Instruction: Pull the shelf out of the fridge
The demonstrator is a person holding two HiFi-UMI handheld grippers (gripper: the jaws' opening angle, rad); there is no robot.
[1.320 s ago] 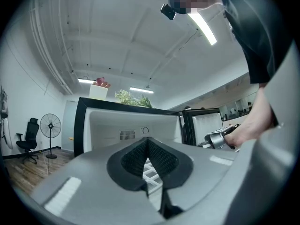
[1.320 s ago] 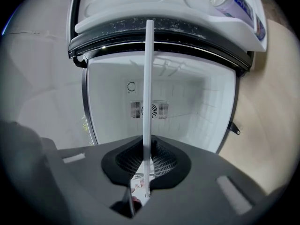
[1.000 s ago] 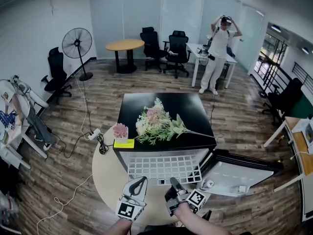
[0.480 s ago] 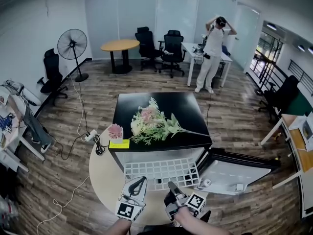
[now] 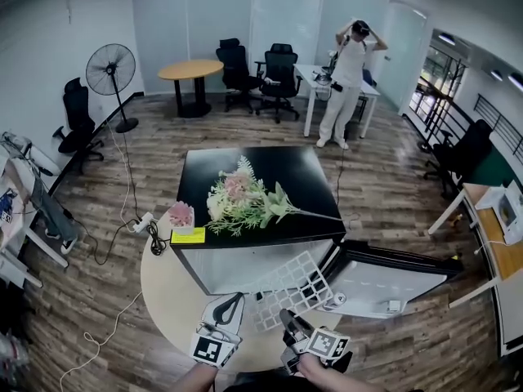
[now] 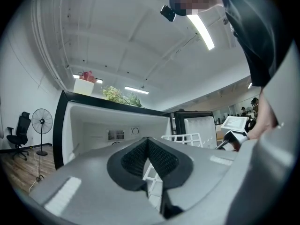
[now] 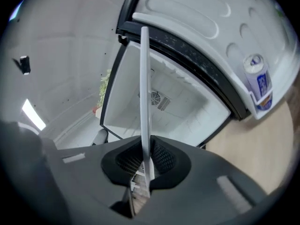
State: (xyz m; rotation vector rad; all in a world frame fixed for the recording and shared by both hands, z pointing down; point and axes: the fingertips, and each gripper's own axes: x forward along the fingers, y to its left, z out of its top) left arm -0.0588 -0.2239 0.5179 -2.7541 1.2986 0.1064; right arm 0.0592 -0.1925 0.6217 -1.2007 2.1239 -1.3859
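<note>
The black-topped fridge [image 5: 204, 170] stands with its door [image 5: 384, 280] swung out to the right. The white wire shelf [image 5: 290, 288] is out in front of the cavity, tilted, with its near edge toward me. My right gripper [image 5: 292, 327] is shut on that edge; in the right gripper view the shelf's white rim [image 7: 144, 78] runs up from between the pads of the right gripper [image 7: 145, 149]. My left gripper [image 5: 232, 302] sits just left of the shelf. In its own view the left gripper [image 6: 147, 142] has its pads met, with the shelf [image 6: 187, 137] showing beyond and beneath them.
A bunch of flowers [image 5: 241, 202] and a pink potted plant [image 5: 180, 215] rest on the fridge top. A can [image 7: 257, 81] stands in the door rack. The fridge sits on a round beige base [image 5: 167, 284]. A person [image 5: 347, 80] stands by desks and chairs far behind.
The shelf has slid out of the fridge toward me and tilted, its near edge following the right gripper. The left gripper has hardly moved.
</note>
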